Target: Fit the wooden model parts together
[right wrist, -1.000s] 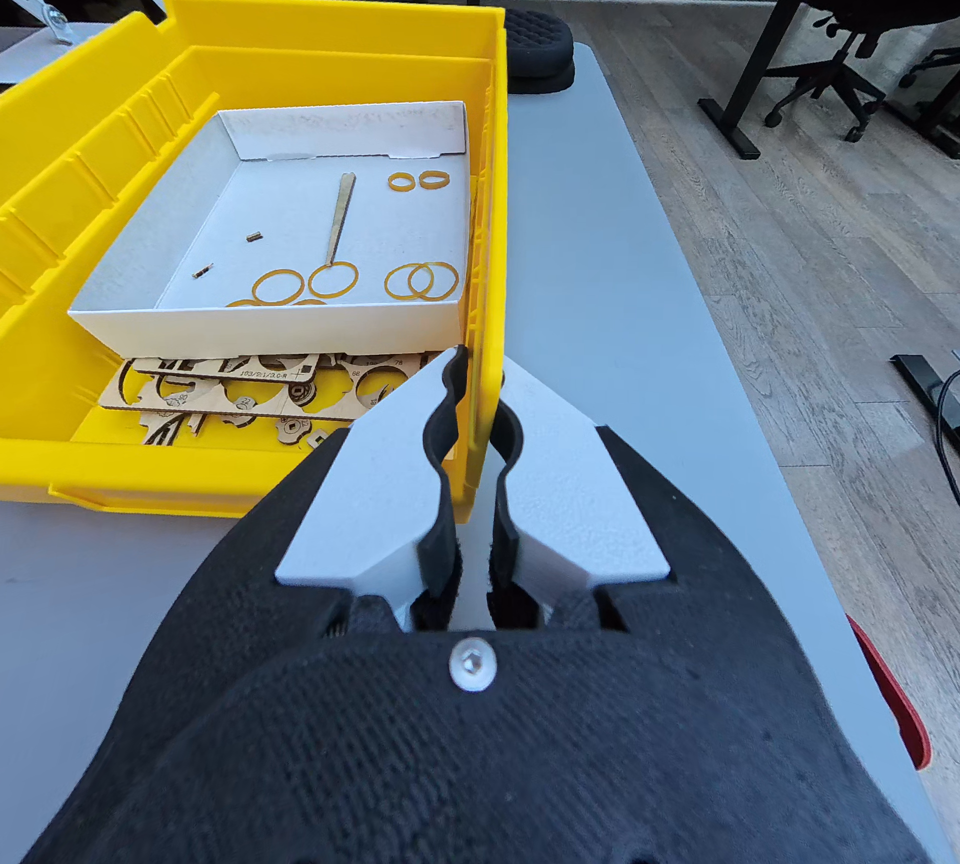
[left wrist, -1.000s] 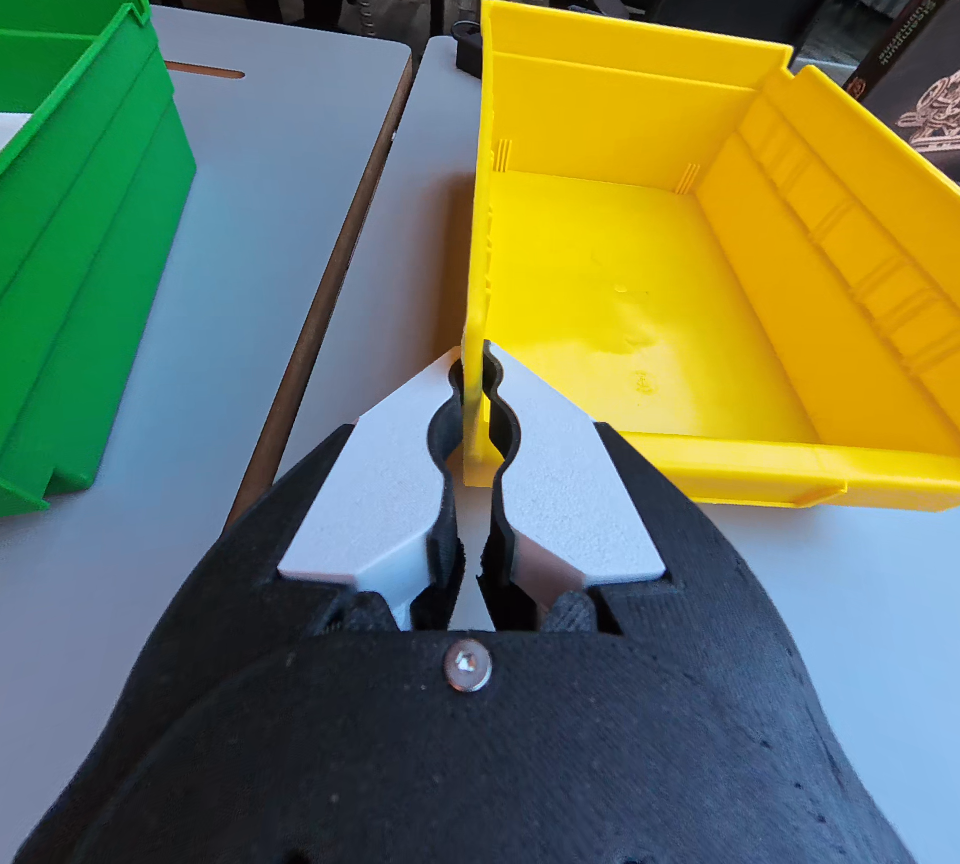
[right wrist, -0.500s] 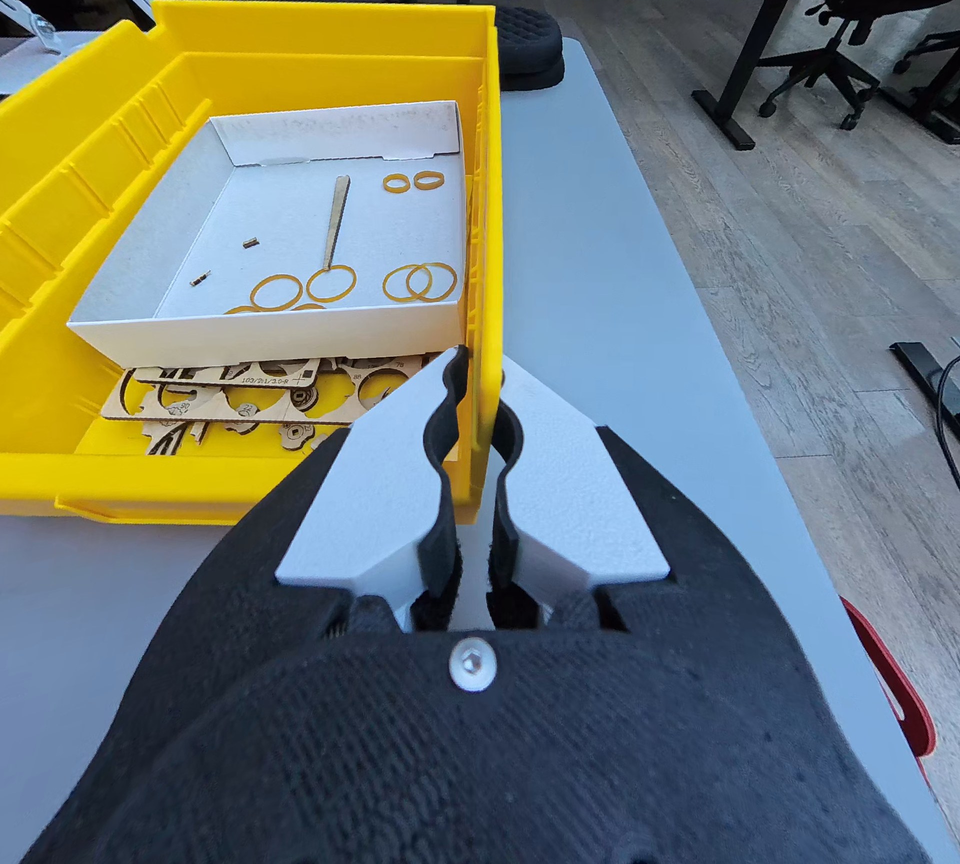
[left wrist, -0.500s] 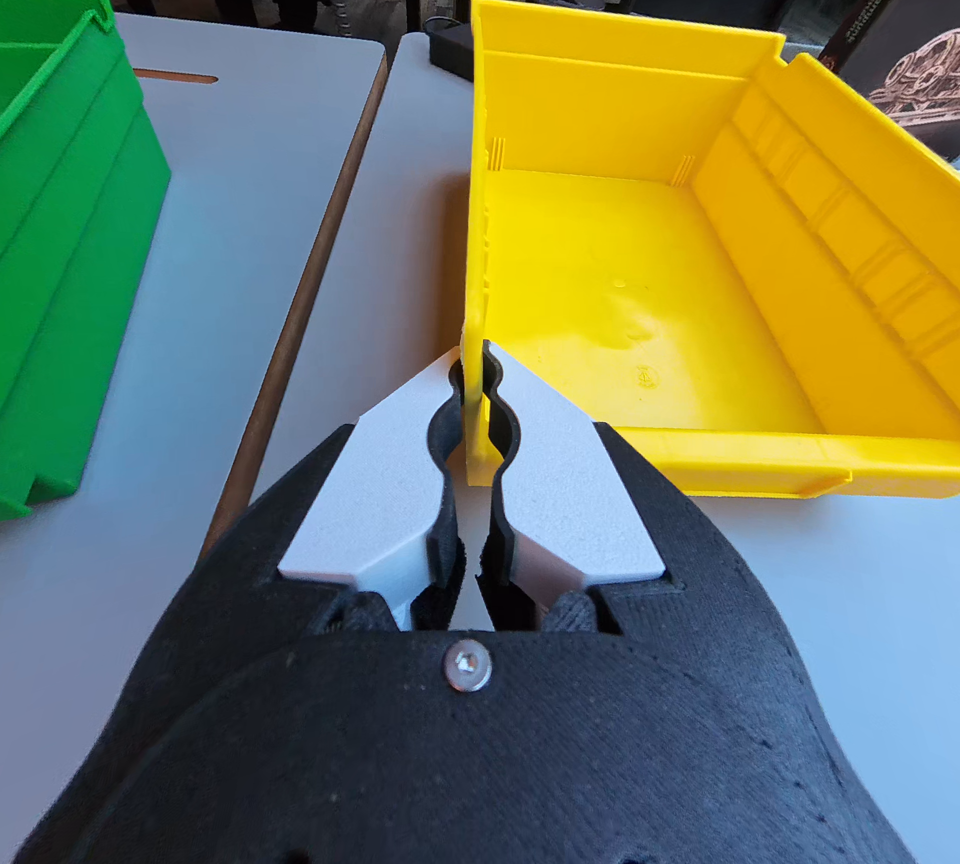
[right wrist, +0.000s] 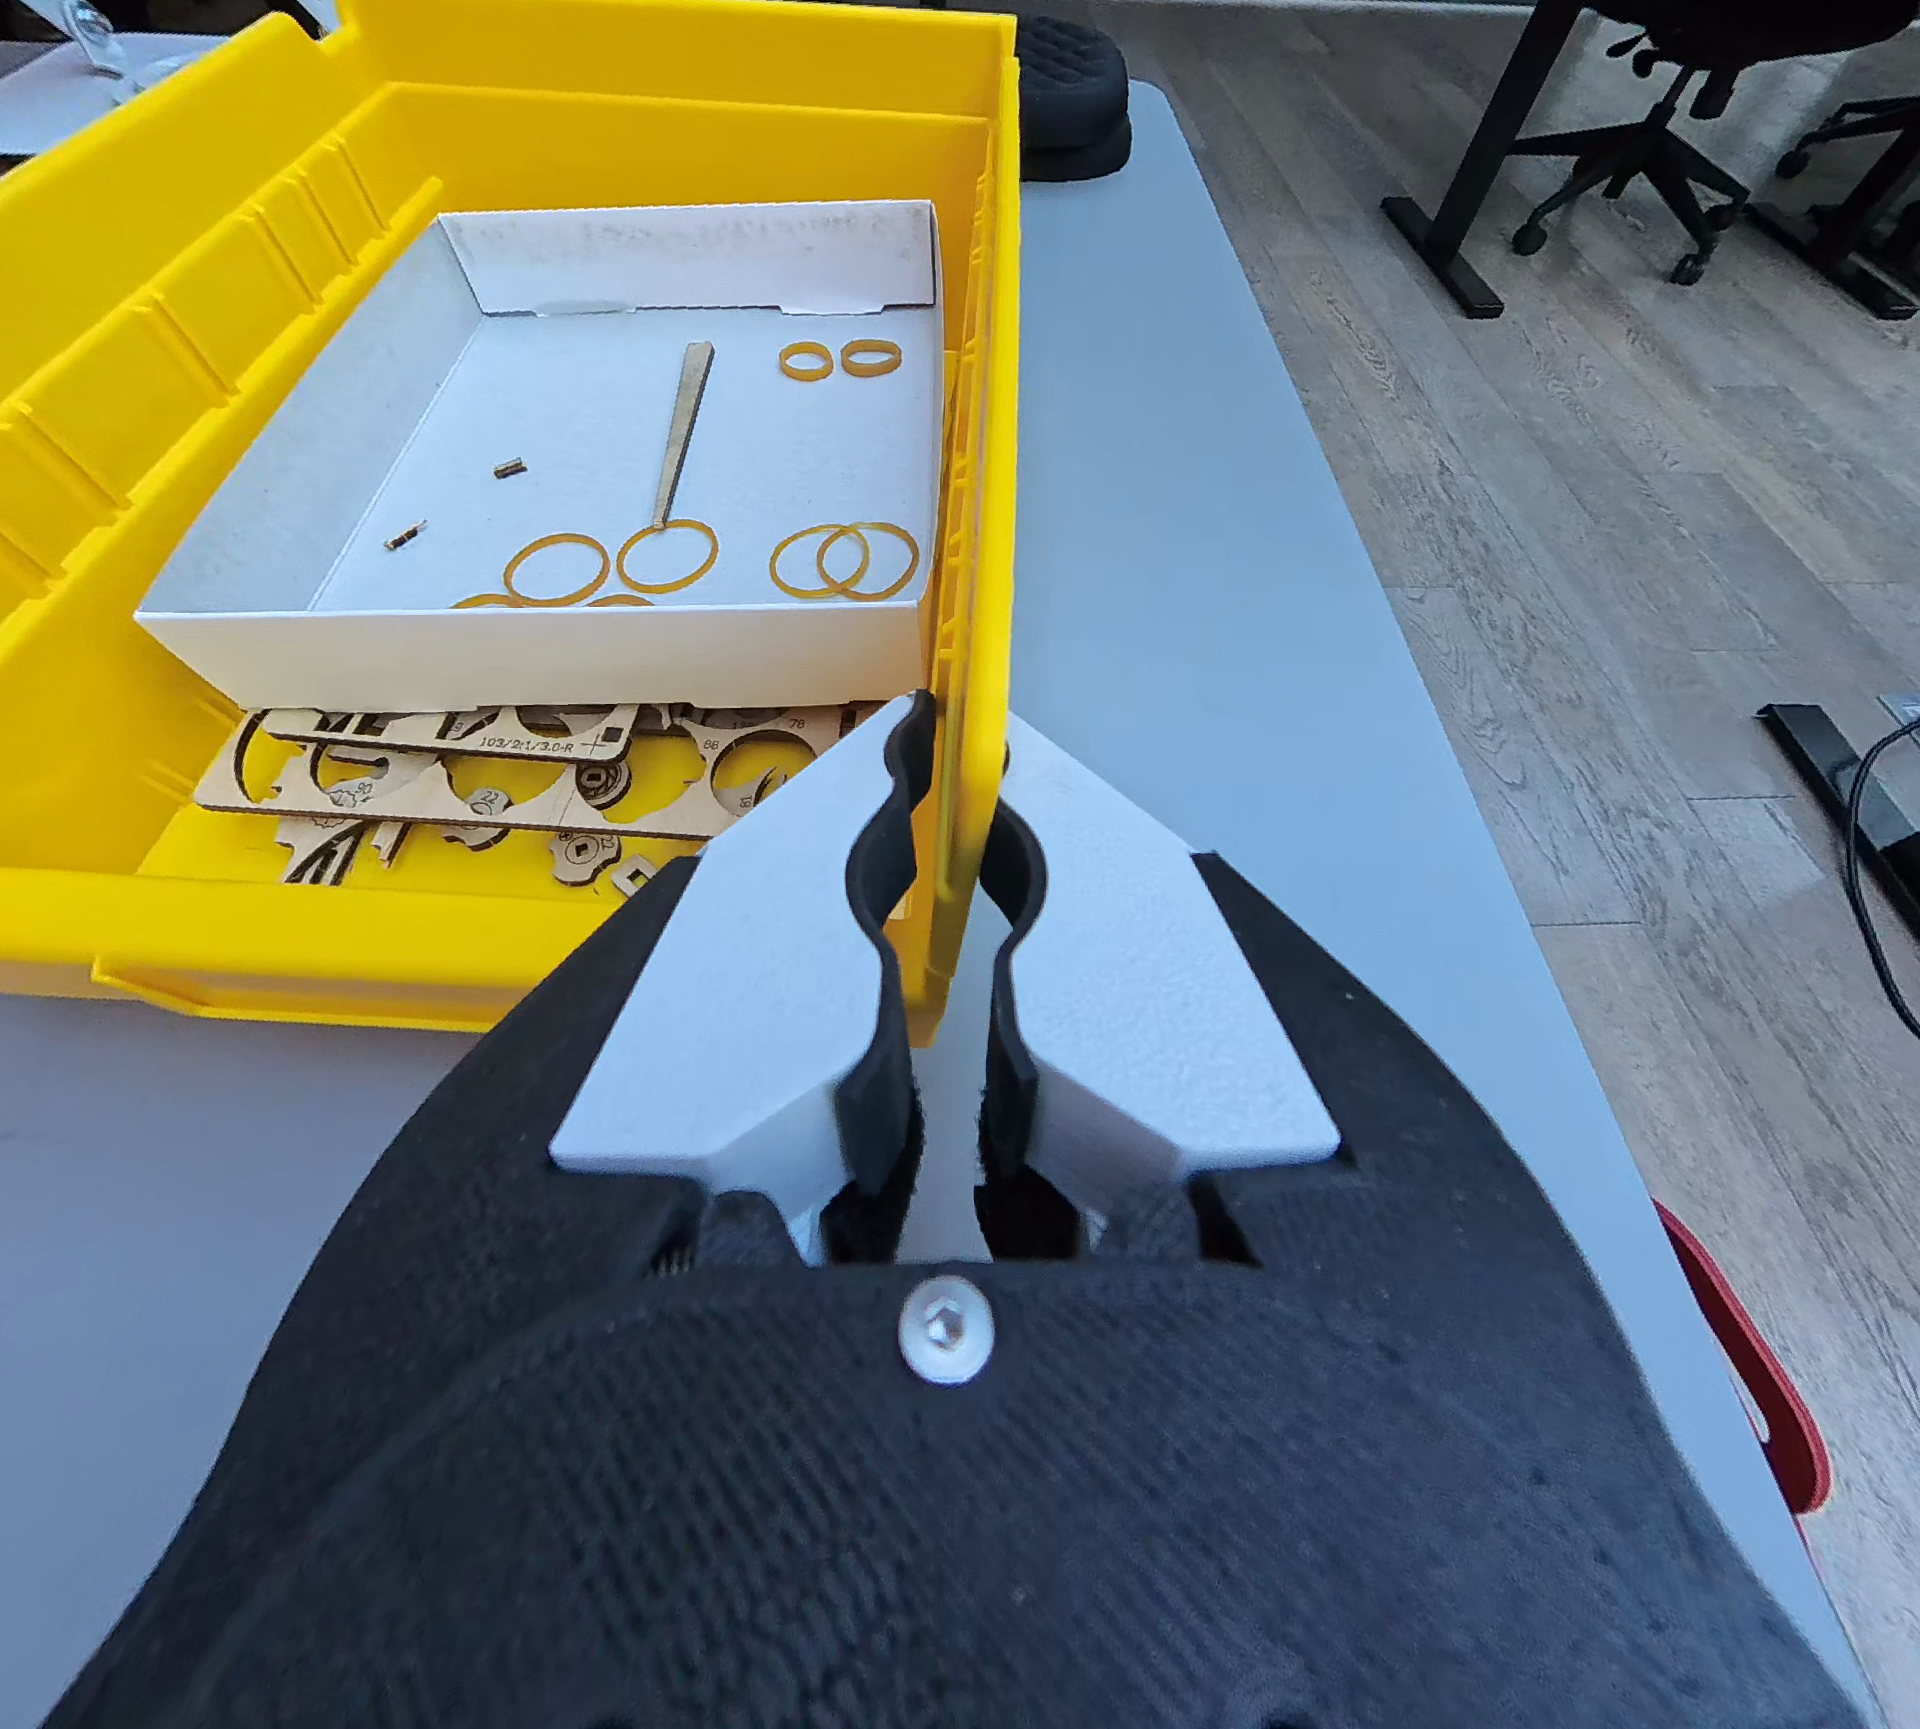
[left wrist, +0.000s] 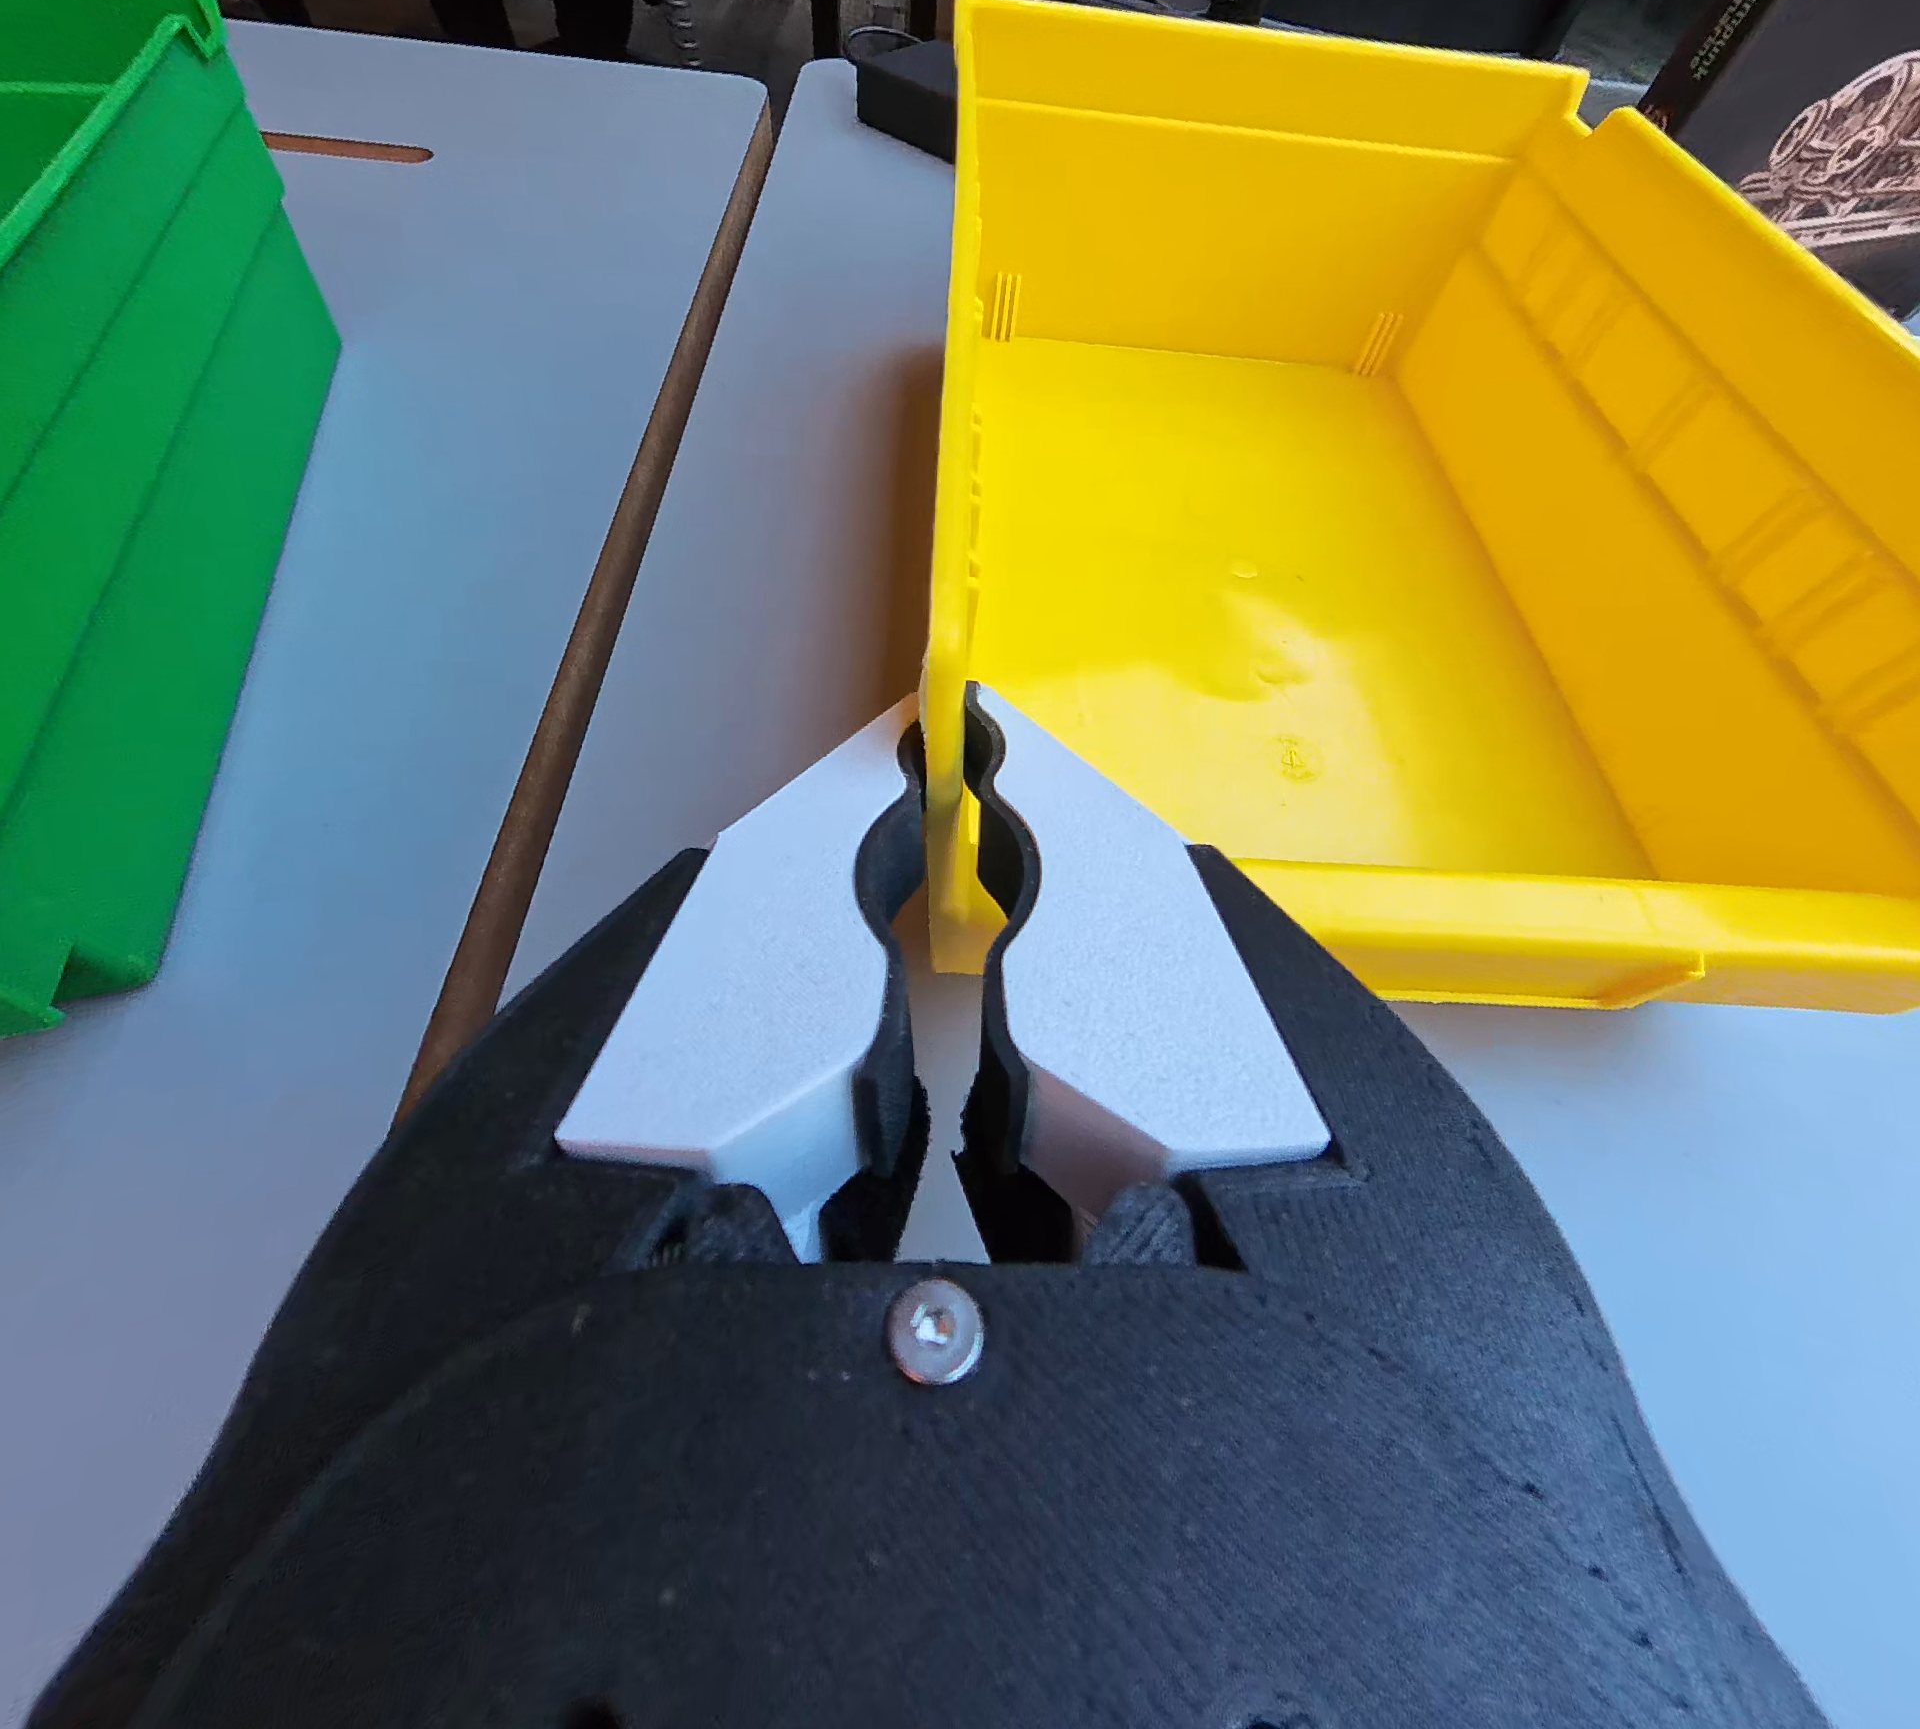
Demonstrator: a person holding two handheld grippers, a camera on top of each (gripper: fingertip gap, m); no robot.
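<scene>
My left gripper (left wrist: 943,713) is shut on the near left wall of an empty yellow bin (left wrist: 1299,599) on the grey table. My right gripper (right wrist: 961,723) is shut on the near right wall of another yellow bin (right wrist: 665,58). That bin holds laser-cut wooden sheets (right wrist: 499,770) with model parts. A white cardboard tray (right wrist: 540,651) lies on top of them, with several rubber bands (right wrist: 847,559), a thin wooden stick (right wrist: 686,432) and small pins. Neither gripper touches a wooden part.
A green bin (left wrist: 135,474) stands at the left, across the seam between two tables (left wrist: 623,516). A dark printed box (left wrist: 1829,152) stands at the back right. A black rounded item (right wrist: 1070,110) sits behind the right bin. The table edge (right wrist: 1455,744) and floor lie right, with a red object (right wrist: 1756,1367) below.
Both grippers keep their hold on the bin walls. The left view has shifted slightly away from the green bin. The right view has hardly moved.
</scene>
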